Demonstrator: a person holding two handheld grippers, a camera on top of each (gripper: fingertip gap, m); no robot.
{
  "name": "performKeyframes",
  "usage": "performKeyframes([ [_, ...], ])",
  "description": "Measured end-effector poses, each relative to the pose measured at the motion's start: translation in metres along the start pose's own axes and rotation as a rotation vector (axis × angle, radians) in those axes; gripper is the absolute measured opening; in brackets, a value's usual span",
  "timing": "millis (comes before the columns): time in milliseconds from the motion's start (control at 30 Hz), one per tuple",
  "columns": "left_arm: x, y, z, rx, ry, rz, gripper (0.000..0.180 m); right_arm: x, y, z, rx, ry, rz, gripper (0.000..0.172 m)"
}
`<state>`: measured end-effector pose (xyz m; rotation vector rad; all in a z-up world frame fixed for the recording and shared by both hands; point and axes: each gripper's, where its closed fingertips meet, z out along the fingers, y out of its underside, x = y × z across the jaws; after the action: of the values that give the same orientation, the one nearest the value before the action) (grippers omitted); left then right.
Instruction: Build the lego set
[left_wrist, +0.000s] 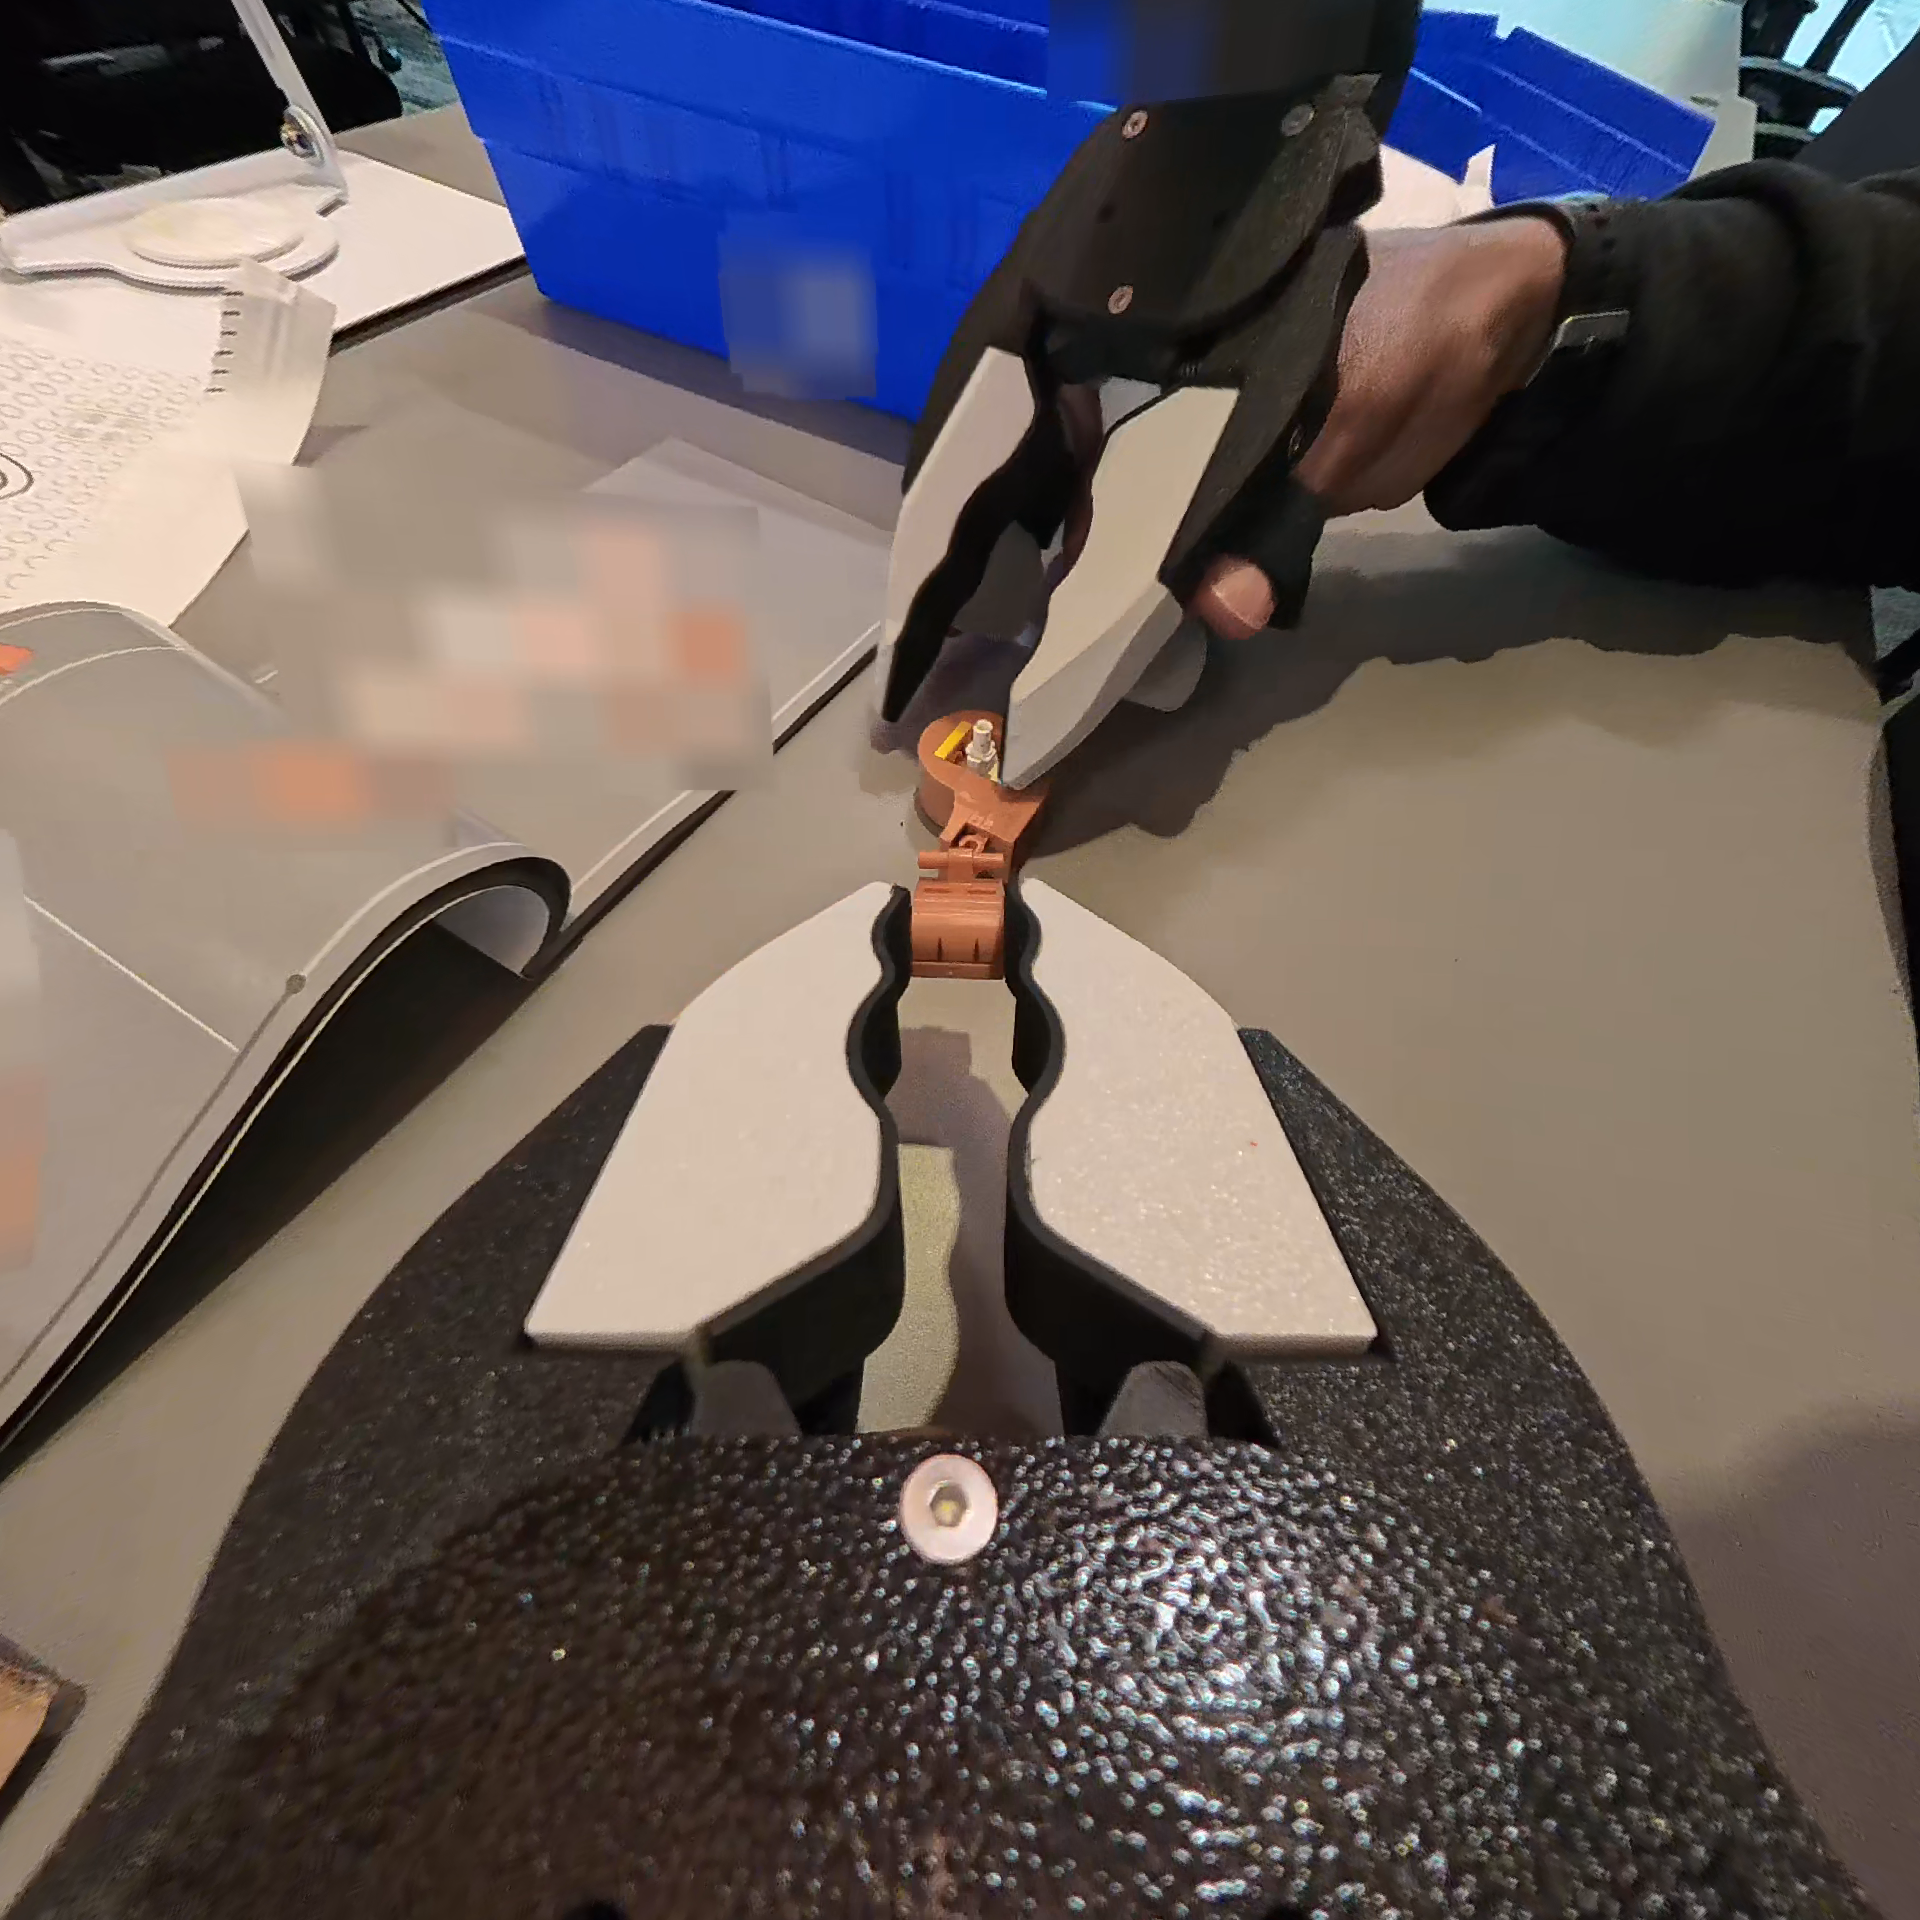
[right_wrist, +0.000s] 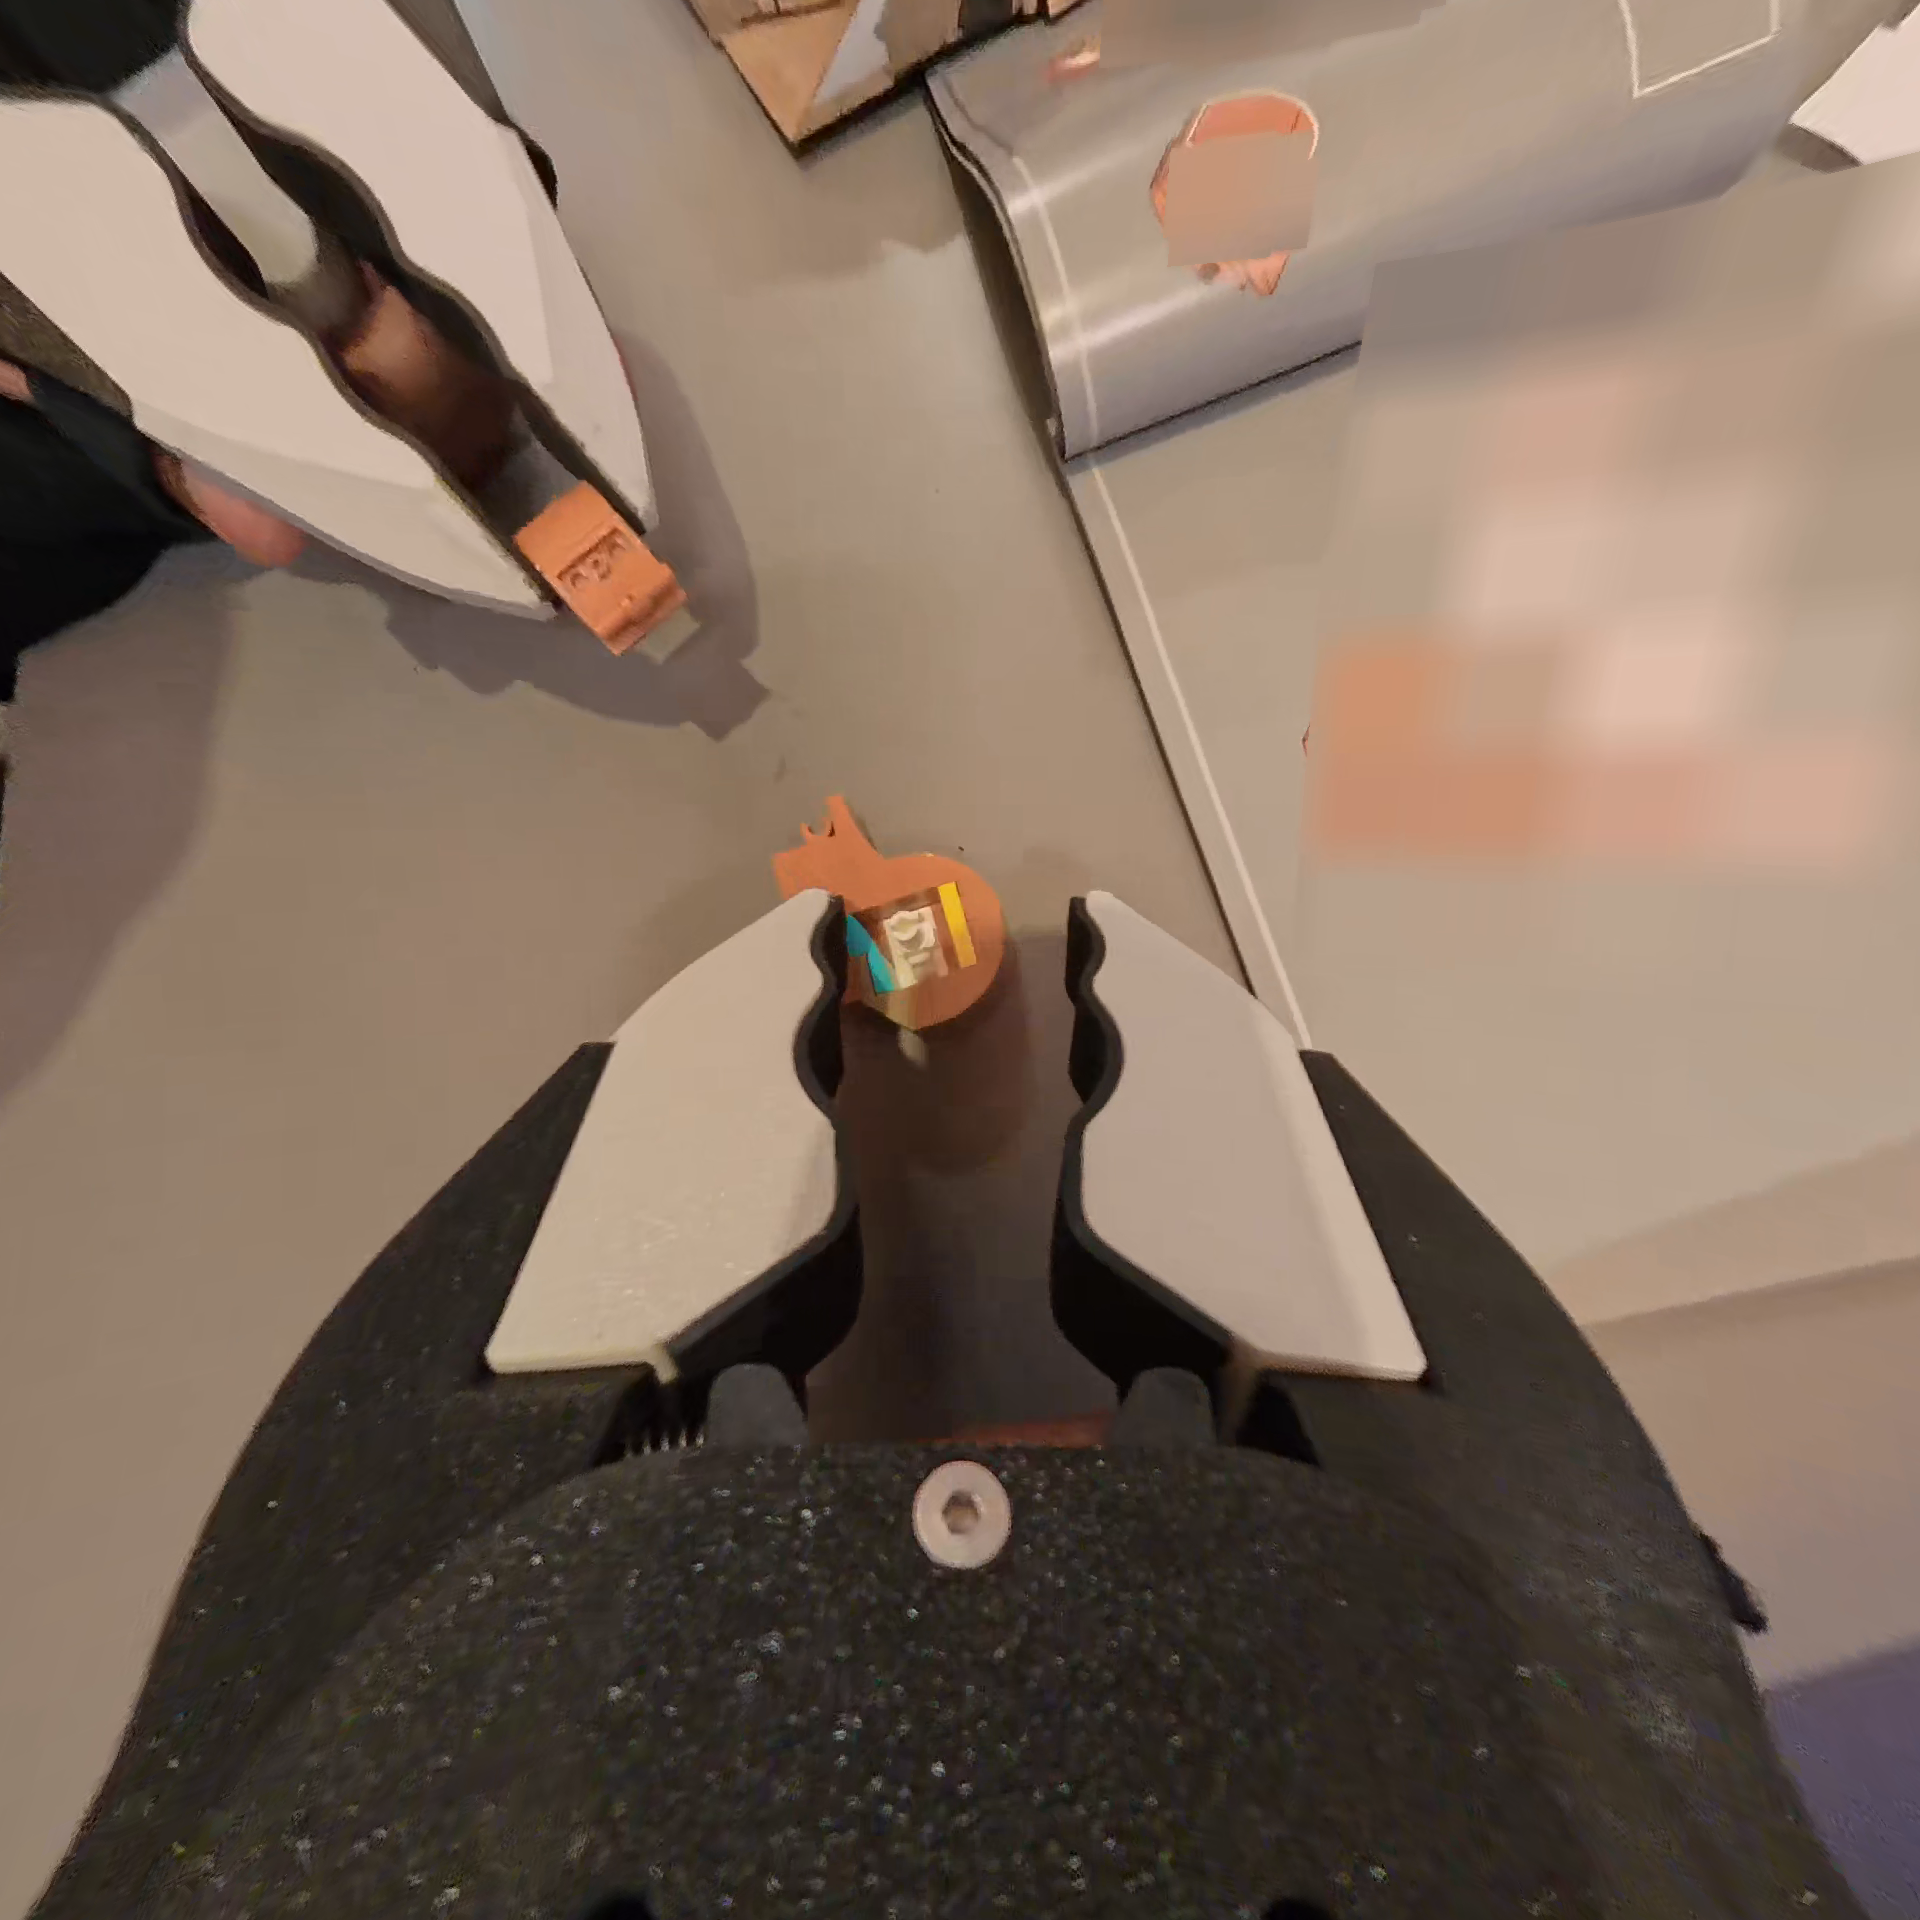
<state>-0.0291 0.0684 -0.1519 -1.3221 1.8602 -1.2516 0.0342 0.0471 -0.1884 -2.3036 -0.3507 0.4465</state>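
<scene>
Now | left gripper (left_wrist: 958, 914) clenched on small brown block (left_wrist: 957, 935), pads pressing its sides | right gripper (right_wrist: 951, 935) spread over round brown toy piece (right_wrist: 925, 951) on grey table (left_wrist: 1455, 987), not gripping | likely light, rigid, slippery plastic; take by flat sides.

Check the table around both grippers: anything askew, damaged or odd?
Nothing looks damaged or spilled. The one untidy thing is the open booklet beside the left gripper, whose page edge curls up off the table. The left gripper's fingers clamp a brown block; the round brown piece sits flat.
</scene>
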Motion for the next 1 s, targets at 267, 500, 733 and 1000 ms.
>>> performKeyframes([
  [267, 0.002, 0.004, 0.003, -0.031, -0.007, 0.023, 0.016, -0.015, 0.001, -0.003, -0.013, 0.084, -0.147, 0.031],
  [500, 0.002, 0.005, 0.004, -0.042, -0.019, 0.043, 0.016, -0.028, 0.008, -0.007, -0.009, 0.204, -0.251, 0.038],
  [733, 0.006, 0.008, 0.006, -0.065, -0.024, 0.084, 0.016, -0.036, 0.013, -0.01, 0.021, 0.233, -0.278, 0.037],
  [1000, 0.01, 0.009, 0.007, -0.067, -0.038, 0.138, 0.016, -0.047, 0.015, -0.017, 0.056, 0.47, -0.646, 0.037],
])
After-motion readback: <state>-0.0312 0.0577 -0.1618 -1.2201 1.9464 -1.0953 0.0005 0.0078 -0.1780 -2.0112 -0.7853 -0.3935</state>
